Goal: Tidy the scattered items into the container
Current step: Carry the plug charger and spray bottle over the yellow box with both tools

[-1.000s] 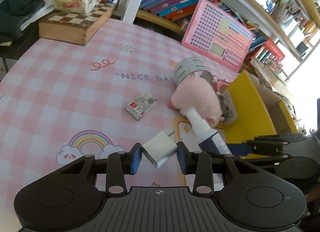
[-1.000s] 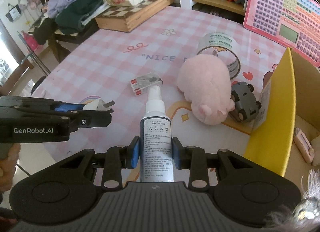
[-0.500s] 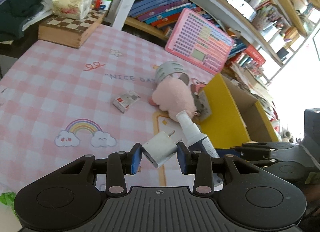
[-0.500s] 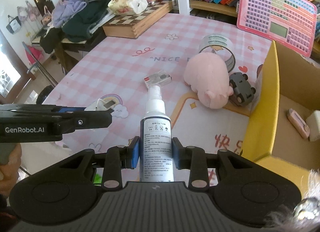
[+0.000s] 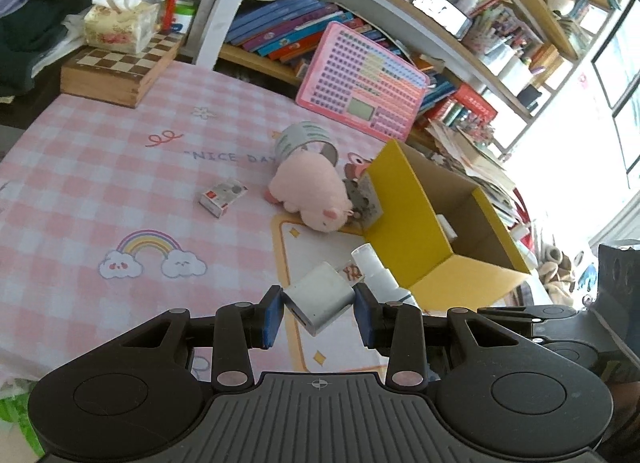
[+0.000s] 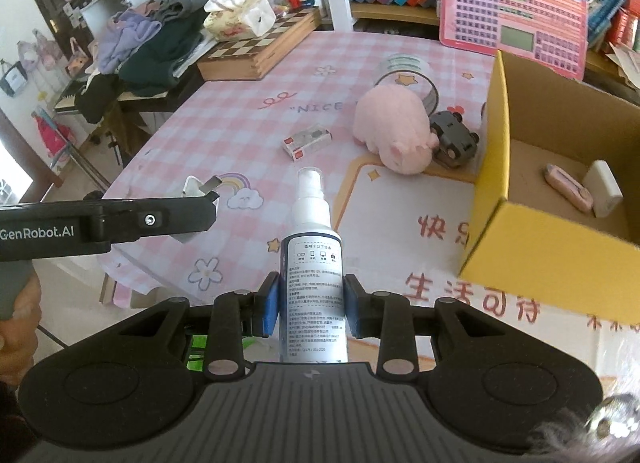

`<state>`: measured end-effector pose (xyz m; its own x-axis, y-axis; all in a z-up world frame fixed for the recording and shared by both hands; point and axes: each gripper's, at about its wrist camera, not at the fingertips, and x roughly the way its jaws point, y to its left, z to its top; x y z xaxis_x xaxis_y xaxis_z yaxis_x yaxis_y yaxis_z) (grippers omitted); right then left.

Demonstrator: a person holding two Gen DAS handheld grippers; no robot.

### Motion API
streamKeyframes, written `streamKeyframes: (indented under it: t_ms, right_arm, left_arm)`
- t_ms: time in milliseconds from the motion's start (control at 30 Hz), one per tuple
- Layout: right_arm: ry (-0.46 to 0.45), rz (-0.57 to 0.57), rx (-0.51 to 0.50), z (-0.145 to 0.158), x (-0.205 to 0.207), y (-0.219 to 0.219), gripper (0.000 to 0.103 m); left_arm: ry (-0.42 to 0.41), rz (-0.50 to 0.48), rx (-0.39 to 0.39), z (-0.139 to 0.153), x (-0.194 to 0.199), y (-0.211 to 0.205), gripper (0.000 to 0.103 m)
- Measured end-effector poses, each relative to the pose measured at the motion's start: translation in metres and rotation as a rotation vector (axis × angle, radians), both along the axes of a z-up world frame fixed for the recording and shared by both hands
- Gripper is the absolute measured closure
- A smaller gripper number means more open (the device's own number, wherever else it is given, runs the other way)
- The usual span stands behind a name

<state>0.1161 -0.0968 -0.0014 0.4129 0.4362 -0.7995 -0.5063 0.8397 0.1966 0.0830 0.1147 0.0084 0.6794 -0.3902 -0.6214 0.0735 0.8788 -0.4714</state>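
A: What is each tool gripping?
B: The left gripper (image 5: 319, 311) is clamping a white charger (image 5: 320, 298), tilted, between partly closed pads; the right gripper (image 6: 307, 305) is pinching a spray bottle (image 6: 314, 263) upright with its jaws narrowly set.

A: How are they posed?
B: Both are angling downward above the pink table (image 5: 100, 183). The yellow box (image 6: 532, 167) is lying ahead-right of both. A pink plush (image 6: 394, 131), toy car (image 6: 454, 137), tape roll (image 5: 304, 139) and small carton (image 6: 307, 141) are lying farther ahead.

left gripper (image 5: 319, 310) clamping white charger (image 5: 319, 298); yellow box (image 5: 416, 223) beyond, pink plush (image 5: 310, 191)
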Motion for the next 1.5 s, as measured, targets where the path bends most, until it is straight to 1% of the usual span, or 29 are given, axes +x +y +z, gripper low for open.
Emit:
streamKeyframes:
  t_ms: [167, 400, 867, 1067, 1500]
  right_arm:
    - [-0.008, -0.043, 0.005, 0.002, -0.014, -0.009, 0.072]
    - [-0.014, -0.084, -0.005, 0.004, -0.028, -0.020, 0.072]
    - [-0.012, -0.182, -0.015, 0.004, -0.038, -0.050, 0.072]
    - [-0.020, -0.209, -0.023, 0.006, -0.040, -0.066, 0.072]
    - [-0.014, -0.293, -0.021, 0.005, -0.045, -0.111, 0.072]
  left_arm:
    - [-0.016, -0.031, 0.001, 0.005, -0.008, -0.006, 0.067]
    - [-0.019, -0.074, -0.017, 0.006, -0.011, -0.014, 0.067]
    - [-0.028, -0.149, -0.039, 0.007, -0.005, -0.039, 0.067]
    - [-0.034, -0.178, -0.048, 0.009, 0.002, -0.054, 0.067]
    - [-0.045, -0.275, -0.052, 0.015, 0.015, -0.101, 0.067]
